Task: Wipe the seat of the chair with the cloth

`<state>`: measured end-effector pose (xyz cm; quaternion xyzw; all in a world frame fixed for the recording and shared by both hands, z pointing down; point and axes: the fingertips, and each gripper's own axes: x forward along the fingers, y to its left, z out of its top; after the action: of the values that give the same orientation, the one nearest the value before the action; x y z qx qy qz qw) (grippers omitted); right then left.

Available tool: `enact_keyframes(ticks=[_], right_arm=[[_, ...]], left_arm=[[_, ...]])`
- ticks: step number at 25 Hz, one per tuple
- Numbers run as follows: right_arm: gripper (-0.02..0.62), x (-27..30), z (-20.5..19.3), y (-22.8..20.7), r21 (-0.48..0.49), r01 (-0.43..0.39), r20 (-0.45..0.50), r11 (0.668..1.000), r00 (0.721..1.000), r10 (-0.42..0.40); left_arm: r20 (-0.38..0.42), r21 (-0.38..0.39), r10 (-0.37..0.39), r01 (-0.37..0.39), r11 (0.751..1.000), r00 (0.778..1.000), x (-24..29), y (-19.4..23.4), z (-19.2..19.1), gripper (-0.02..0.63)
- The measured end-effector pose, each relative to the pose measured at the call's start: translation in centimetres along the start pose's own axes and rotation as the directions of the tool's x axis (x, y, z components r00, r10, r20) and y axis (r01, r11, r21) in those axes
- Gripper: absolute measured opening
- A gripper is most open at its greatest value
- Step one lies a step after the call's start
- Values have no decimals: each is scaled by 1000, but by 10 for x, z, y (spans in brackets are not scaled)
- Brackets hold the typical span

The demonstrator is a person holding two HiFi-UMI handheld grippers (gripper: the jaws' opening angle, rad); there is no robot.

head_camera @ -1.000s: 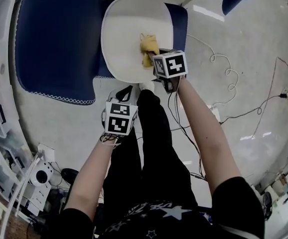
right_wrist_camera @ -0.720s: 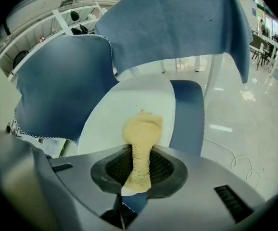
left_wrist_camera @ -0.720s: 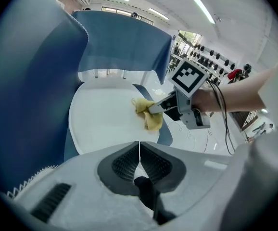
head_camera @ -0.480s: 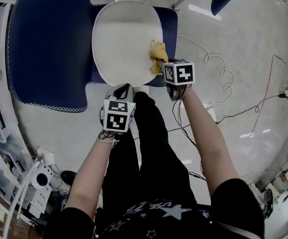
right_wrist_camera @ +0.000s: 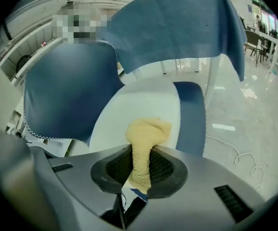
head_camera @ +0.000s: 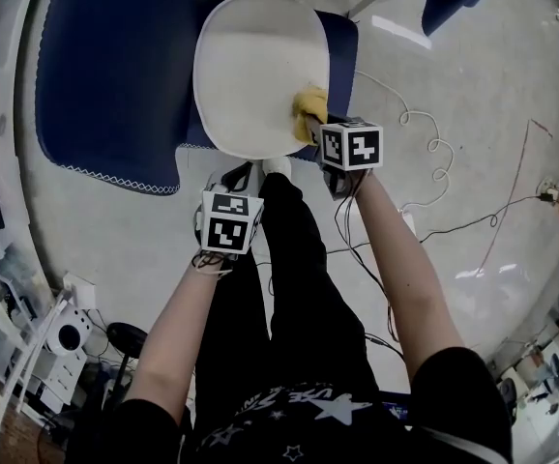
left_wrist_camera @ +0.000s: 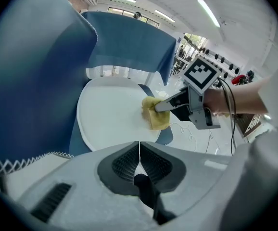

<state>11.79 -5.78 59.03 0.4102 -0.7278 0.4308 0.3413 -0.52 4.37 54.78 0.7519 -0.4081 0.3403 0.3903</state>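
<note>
Right now, the right hand-held gripper [head_camera: 312,130] has the yellow cloth [head_camera: 308,101] down on the white chair seat [head_camera: 250,66].
Its jaws are clenched on the cloth, whose bunched end presses the seat at about five o'clock, near the rim. The left hand-held gripper [head_camera: 243,175] hangs just off the seat's six o'clock edge, jaws closed together on nothing. Blue fabric [head_camera: 105,75] drapes at the seat's nine o'clock side, and a white cable [head_camera: 425,124] loops over the floor at three o'clock.

Yellow cloth [head_camera: 308,103], white seat [head_camera: 250,66], dark blue drape [head_camera: 105,75] with white zigzag edging.
</note>
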Motion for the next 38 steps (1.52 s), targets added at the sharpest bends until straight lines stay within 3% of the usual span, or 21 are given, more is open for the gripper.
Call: enact_keyframes(ticks=[9,13,16,25,38], right_arm=[[71,45,-19,132,-156,-195,-81,968,980,185],[71,69,-22,177,-216,-237,-93,947,971,222],[71,84,-25,191,-230,-223,-101,947,974,205],[71,81,-41,154,-158,-164,-84,974,985,152],[72,35,-48,59,-88,-52,-58,995,997,47]], left_arm=[[4,-53,57,-57,997,998,-30,36,-43,21],[-14,-90,80,-81,993,997,-41,52,-73,21],[-22,-101,89,-90,991,996,-50,63,-90,21],[-17,-90,87,-88,992,996,-50,70,-91,21],[-34,5,38,-37,999,999,-22,34,-50,21]])
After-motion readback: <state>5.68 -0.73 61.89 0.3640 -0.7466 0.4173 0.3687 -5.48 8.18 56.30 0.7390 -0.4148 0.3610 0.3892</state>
